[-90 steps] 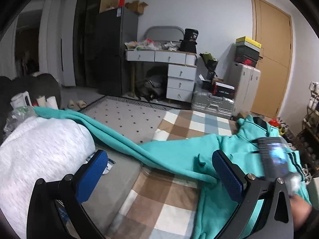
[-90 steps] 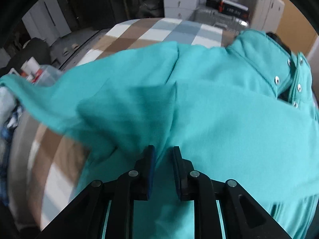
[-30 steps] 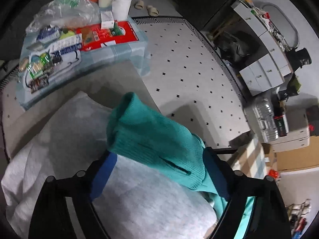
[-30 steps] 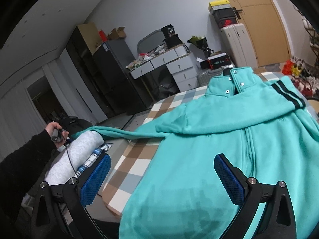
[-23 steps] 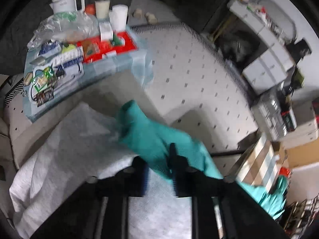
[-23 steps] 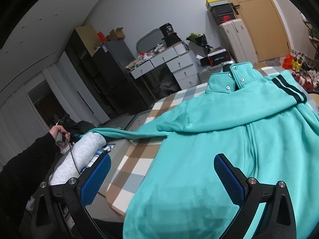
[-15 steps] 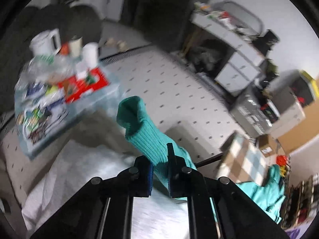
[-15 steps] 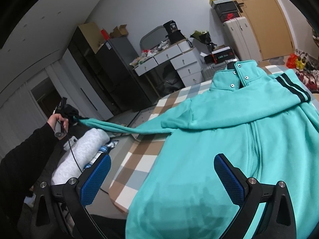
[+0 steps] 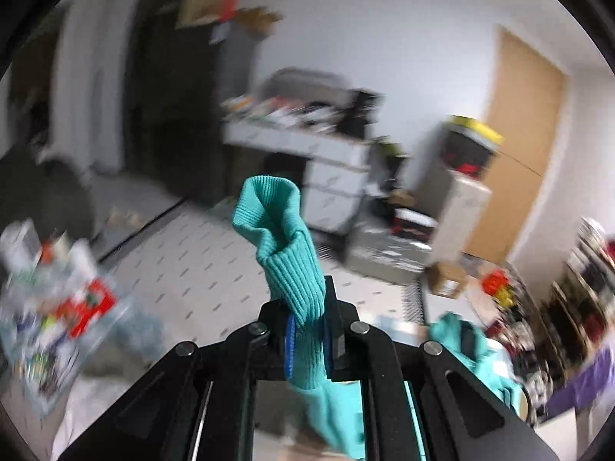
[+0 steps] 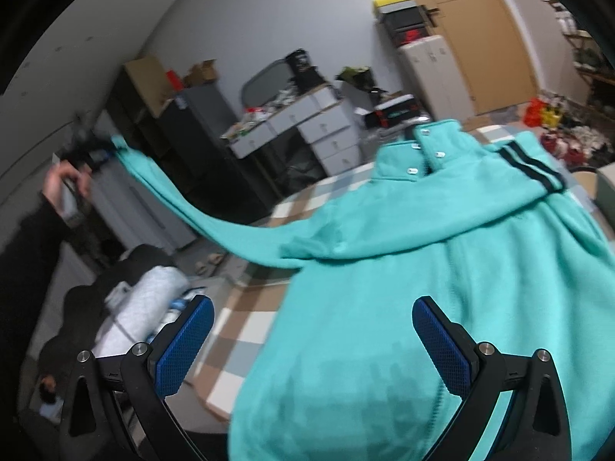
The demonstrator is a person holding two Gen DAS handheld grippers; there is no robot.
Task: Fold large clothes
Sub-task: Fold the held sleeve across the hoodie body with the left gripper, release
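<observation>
Since half a second ago the left gripper has swung upward, pinching the ribbed cuff of the teal jacket. The right gripper gapes wide above the jacket, which lies across the checkered table. No writing is legible.

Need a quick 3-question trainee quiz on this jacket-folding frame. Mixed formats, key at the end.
1. True or false: the left gripper is shut on the teal sleeve cuff.
2. The right gripper is: A) open above the teal jacket B) clamped on the collar C) out of view.
3. What does the jacket lie on?

Key: 1 true; 2 A; 3 a checked cloth.
</observation>
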